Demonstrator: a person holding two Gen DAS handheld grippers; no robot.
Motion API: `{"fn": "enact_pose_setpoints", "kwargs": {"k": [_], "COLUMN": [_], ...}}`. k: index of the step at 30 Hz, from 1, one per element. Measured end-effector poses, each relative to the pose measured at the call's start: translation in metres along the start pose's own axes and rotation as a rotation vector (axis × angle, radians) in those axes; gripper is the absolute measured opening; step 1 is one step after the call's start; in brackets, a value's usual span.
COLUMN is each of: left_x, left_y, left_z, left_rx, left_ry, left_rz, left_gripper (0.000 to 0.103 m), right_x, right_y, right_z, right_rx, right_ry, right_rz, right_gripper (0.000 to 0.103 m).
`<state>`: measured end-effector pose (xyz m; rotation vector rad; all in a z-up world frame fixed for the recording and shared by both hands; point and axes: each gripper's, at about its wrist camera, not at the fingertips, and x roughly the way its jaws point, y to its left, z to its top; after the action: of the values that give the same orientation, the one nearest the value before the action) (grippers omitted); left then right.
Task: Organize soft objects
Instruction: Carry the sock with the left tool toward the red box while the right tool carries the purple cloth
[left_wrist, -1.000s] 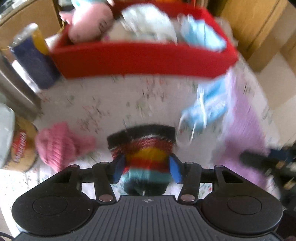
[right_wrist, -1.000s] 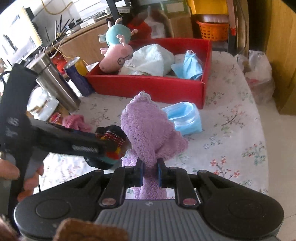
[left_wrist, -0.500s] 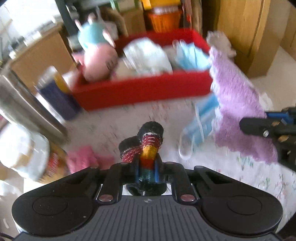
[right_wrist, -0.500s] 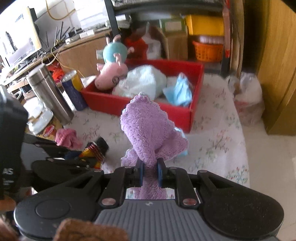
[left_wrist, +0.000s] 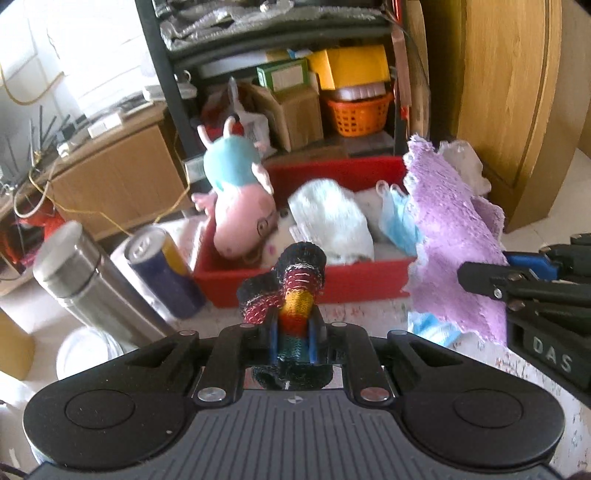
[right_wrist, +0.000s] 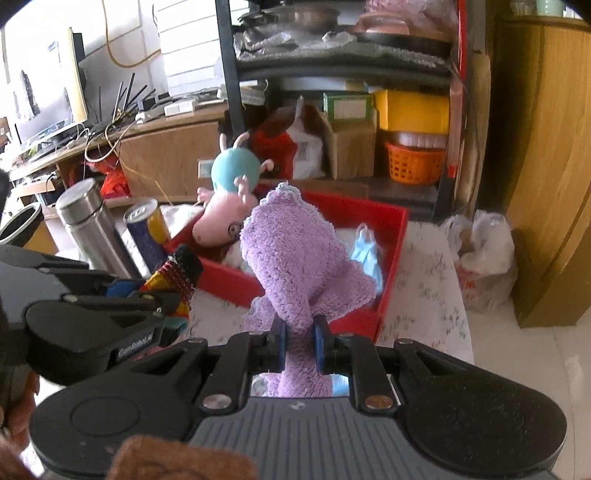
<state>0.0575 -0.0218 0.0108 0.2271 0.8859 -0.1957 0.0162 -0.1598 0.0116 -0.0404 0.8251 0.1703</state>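
Note:
My left gripper (left_wrist: 292, 336) is shut on a striped knitted sock (left_wrist: 295, 291) and holds it lifted in front of the red bin (left_wrist: 295, 284). My right gripper (right_wrist: 298, 343) is shut on a purple fluffy cloth (right_wrist: 295, 266), also lifted, near the bin (right_wrist: 391, 280). The bin holds a pig plush (left_wrist: 240, 218), a white soft item (left_wrist: 328, 221) and a blue face mask (left_wrist: 399, 218). The purple cloth (left_wrist: 454, 236) and right gripper show at the right of the left wrist view; the sock (right_wrist: 177, 273) and left gripper show at the left of the right wrist view.
A steel flask (left_wrist: 88, 284) and a drink can (left_wrist: 162, 269) stand left of the bin on the floral tablecloth (right_wrist: 424, 288). Another blue mask (left_wrist: 432, 325) lies under the purple cloth. Shelves with boxes and an orange basket (left_wrist: 358, 114) stand behind.
Both grippers rose from the table and tilted up toward the bin. The left gripper closed on the sock and lifted it; the purple cloth rose with the right gripper.

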Motion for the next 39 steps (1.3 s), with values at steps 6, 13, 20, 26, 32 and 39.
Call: {"fn": "enact_pose_setpoints", "kwargs": {"k": [6, 13, 20, 26, 32, 39], "left_x": [0.0, 0.004, 0.016, 0.035, 0.058, 0.081], "left_y": [0.001, 0.003, 0.003, 0.0, -0.004, -0.001], "left_z": [0.015, 0.036, 0.055, 0.069, 0.078, 0.085], "left_rx": [-0.022, -0.051, -0.079, -0.085, -0.08, -0.087], "left_ry": [-0.036, -0.077, -0.109, -0.108, -0.098, -0.085], "left_rz": [0.012, 0.024, 0.035, 0.046, 0.054, 0.064], "left_gripper": [0.013, 0.013, 0.013, 0.013, 0.014, 0.015], "right_x": [0.004, 0.016, 0.032, 0.056, 0.084, 0.115], "right_y": [-0.003, -0.01, -0.019, -0.033, -0.04, -0.048], "right_z": [0.023, 0.041, 0.059, 0.07, 0.08, 0.085], "right_rx": [-0.011, -0.012, -0.021, 0.007, 0.001, 0.009], "right_ry": [-0.055, -0.084, -0.105, -0.081, -0.059, -0.031], "right_rz": [-0.024, -0.048, -0.073, -0.064, -0.063, -0.068], "right_gripper": [0.0, 0.0, 0.0, 0.0, 0.0, 0.0]}}
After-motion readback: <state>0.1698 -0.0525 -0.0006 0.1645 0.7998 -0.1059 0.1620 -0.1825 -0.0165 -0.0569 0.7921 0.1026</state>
